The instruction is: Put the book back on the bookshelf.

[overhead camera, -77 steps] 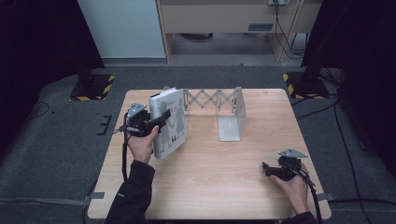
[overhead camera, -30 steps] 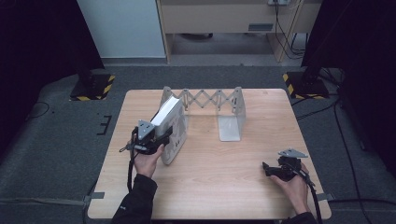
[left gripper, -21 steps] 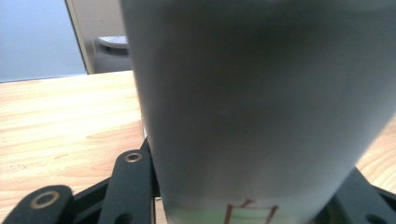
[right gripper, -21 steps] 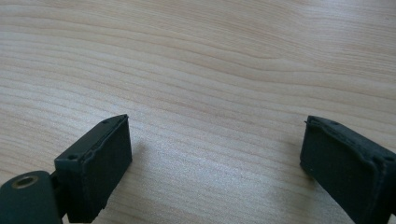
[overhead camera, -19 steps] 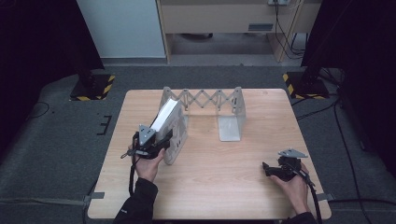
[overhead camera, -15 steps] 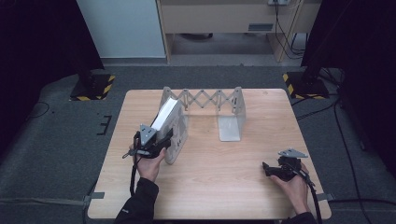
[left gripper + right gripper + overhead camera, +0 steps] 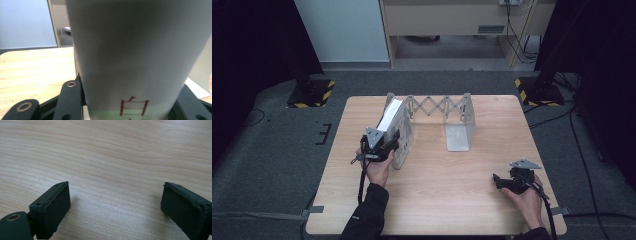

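Note:
A thick white book [image 7: 393,121] with a pale grey cover stands tilted at the left end of a metal accordion book rack [image 7: 439,106]. My left gripper [image 7: 384,145] is shut on the book's near edge. In the left gripper view the book's spine [image 7: 135,55], which has a red character low down, sits between the two black jaws of the left gripper [image 7: 131,111]. My right gripper [image 7: 501,181] rests near the table's front right corner, open. In the right gripper view the right gripper [image 7: 115,207] has bare wood between its pads.
The rack's right end plate [image 7: 460,129] stands upright at the table's [image 7: 447,200] middle back. Dark carpet surrounds the table. Two yellow-and-black stand bases [image 7: 309,92] sit on the floor behind the back corners.
My left gripper has drawn back toward the front edge with the book, which now leans more steeply at the rack's left end. The right gripper has stayed still.

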The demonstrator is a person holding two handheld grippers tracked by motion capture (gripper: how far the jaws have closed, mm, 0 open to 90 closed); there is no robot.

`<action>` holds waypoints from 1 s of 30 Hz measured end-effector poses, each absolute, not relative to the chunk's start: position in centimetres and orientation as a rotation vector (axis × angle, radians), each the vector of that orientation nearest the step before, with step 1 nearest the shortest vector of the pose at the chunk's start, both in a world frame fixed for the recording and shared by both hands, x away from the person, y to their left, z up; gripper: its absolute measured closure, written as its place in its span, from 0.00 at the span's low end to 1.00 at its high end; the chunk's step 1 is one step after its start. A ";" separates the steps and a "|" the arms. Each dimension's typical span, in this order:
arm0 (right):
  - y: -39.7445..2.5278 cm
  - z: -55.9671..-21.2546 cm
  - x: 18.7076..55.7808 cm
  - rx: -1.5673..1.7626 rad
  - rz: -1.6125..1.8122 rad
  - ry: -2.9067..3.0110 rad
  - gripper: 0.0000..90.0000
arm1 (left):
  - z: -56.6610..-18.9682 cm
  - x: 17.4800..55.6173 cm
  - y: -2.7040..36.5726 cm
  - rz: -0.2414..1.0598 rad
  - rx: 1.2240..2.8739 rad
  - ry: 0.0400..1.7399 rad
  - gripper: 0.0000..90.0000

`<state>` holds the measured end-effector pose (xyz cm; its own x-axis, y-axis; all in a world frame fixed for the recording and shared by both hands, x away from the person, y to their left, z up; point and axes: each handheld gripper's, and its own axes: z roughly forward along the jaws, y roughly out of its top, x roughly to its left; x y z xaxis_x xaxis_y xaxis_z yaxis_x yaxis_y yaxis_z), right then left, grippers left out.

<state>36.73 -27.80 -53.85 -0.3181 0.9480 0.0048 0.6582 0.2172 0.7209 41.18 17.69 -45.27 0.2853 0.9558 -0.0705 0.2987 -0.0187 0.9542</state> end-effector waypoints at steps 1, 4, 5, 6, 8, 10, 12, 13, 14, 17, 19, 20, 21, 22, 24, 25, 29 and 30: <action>-27.8 -53.9 36.7 1.482 0.880 2.057 0.10 | -45.3 41.3 17.6 0.810 1.527 1.206 0.58; -27.8 -53.9 36.7 1.483 0.880 2.057 0.10 | -45.4 41.8 17.4 0.819 1.517 1.212 0.58; -27.8 -53.9 36.7 1.483 0.880 2.057 0.10 | -45.5 42.0 17.3 0.824 1.509 1.212 0.58; -27.8 -53.9 36.7 1.481 0.879 2.058 0.10 | -45.6 42.2 17.2 0.827 1.497 1.214 0.58; -27.8 -53.9 36.7 1.483 0.880 2.057 0.10 | -45.7 42.4 17.1 0.838 1.483 1.217 0.58; -27.8 -53.9 36.7 1.483 0.880 2.057 0.10 | -45.8 42.7 16.9 0.847 1.474 1.221 0.58; -27.8 -53.9 36.7 1.483 0.880 2.057 0.10 | -45.7 43.0 16.7 0.847 1.476 1.229 0.58; -27.8 -53.9 36.7 1.483 0.880 2.057 0.10 | -45.7 43.2 16.6 0.847 1.476 1.232 0.58; -27.8 -53.9 36.7 1.483 0.880 2.057 0.10 | -45.7 43.3 16.6 0.845 1.475 1.234 0.58; -27.8 -53.9 36.7 1.483 0.880 2.057 0.10 | -45.7 43.8 16.6 0.839 1.468 1.236 0.57; -27.8 -53.9 36.7 1.483 0.880 2.057 0.10 | -45.8 43.7 16.6 0.836 1.473 1.225 0.57; -27.8 -53.9 36.7 1.483 0.880 2.057 0.10 | -45.8 43.7 16.7 0.833 1.477 1.220 0.57; -27.8 -53.9 36.7 1.482 0.880 2.057 0.10 | -45.8 43.6 16.7 0.828 1.484 1.212 0.56; -27.8 -53.9 36.7 1.482 0.880 2.057 0.10 | -45.9 43.6 16.8 0.815 1.482 1.206 0.55; -27.8 -53.9 36.7 1.481 0.880 2.058 0.10 | -46.1 43.2 16.9 0.796 1.478 1.198 0.53; -27.8 -53.9 36.7 1.485 0.880 2.055 0.10 | -46.2 42.9 17.0 0.787 1.482 1.197 0.52; -27.8 -53.9 36.7 1.482 0.880 2.057 0.10 | -46.8 41.9 17.2 0.761 1.520 1.208 0.48; -27.8 -53.9 36.7 1.487 0.881 2.052 0.10 | -47.0 41.7 17.3 0.751 1.527 1.210 0.48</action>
